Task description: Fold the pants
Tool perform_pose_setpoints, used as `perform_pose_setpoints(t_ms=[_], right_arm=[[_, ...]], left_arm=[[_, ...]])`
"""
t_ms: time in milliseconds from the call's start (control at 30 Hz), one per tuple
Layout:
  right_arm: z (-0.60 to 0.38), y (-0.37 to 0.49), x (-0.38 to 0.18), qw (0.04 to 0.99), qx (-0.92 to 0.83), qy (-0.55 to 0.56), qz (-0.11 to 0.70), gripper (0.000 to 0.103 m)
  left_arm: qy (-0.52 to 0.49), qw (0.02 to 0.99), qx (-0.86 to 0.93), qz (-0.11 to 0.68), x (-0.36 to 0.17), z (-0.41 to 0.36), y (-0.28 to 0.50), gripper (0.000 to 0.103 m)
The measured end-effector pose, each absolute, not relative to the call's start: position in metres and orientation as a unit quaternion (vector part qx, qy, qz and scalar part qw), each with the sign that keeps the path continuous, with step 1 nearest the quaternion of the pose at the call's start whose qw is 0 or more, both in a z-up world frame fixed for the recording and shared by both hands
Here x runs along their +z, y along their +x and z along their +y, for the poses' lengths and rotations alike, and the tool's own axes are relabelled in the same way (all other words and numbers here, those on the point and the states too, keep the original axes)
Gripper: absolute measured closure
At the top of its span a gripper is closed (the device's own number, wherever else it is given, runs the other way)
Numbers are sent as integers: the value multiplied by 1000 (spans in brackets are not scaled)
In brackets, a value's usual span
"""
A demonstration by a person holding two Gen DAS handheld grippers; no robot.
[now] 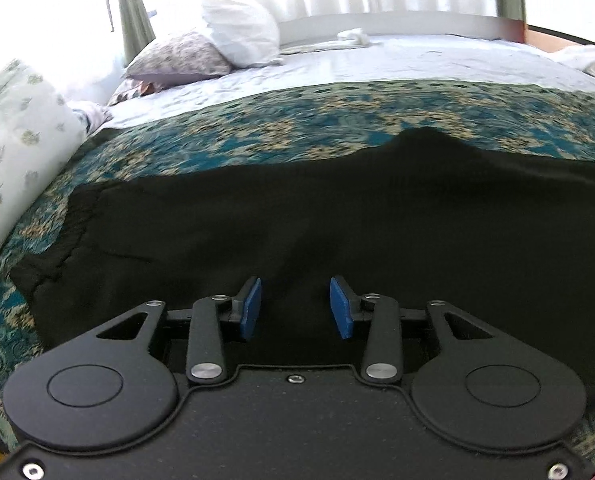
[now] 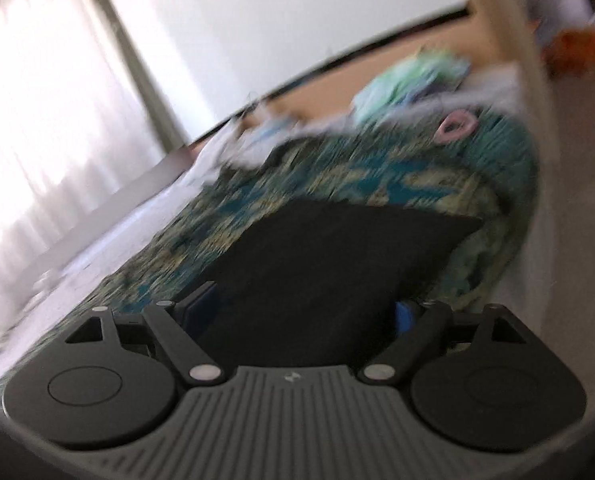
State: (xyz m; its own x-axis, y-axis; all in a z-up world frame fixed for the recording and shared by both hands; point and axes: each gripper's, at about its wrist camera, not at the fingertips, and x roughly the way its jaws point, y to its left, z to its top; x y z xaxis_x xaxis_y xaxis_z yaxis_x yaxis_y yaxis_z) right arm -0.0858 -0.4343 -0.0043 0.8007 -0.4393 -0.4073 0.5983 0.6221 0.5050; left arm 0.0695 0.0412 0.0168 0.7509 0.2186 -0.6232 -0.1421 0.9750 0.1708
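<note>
Left gripper (image 1: 295,307) hovers with blue pads (image 1: 252,309) spread apart, black pants (image 1: 337,216) directly beneath and ahead, flat on teal patterned bedspread (image 1: 257,128). Right gripper (image 2: 301,312) gapes wide over the pants' (image 2: 337,256) end; view blurred.

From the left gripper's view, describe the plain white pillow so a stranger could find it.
Start at the bed with the pale sheet. At its far left corner by the curtain, the plain white pillow leans on a floral pillow. It alone has no print.
</note>
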Motion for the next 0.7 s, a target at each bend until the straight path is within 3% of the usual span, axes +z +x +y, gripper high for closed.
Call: perform_pose_setpoints(t_ms=[167,233,367,400,467,533,600,700], right_arm=[[-489,-92,-11,870,-200,434,121,16],[-504,-87,-17,859,-180,465,120,21],[-504,-70,-12,869,-180,439,142,30],[-504,-65,-9,873,-187,424,153,35],[-498,-58,-6,876,-196,403,176,54],[-497,-59,-9,866,-178,430,182,80],[-495,-61,-17,858,-154,457,175,81],[-498,-49,-19,849,-181,461,185,94]], left_arm=[[35,936,102,335,14,58,63,62],[30,938,100,331,12,61,61,61],[33,941,96,324,10,62,58,61],[34,941,95,322,9,63,58,60],[29,943,91,319,9,63,58,60],[21,944,89,318,10,67,55,60],[14,945,86,316,10,72,52,60],[2,947,81,312,9,80,48,58]])
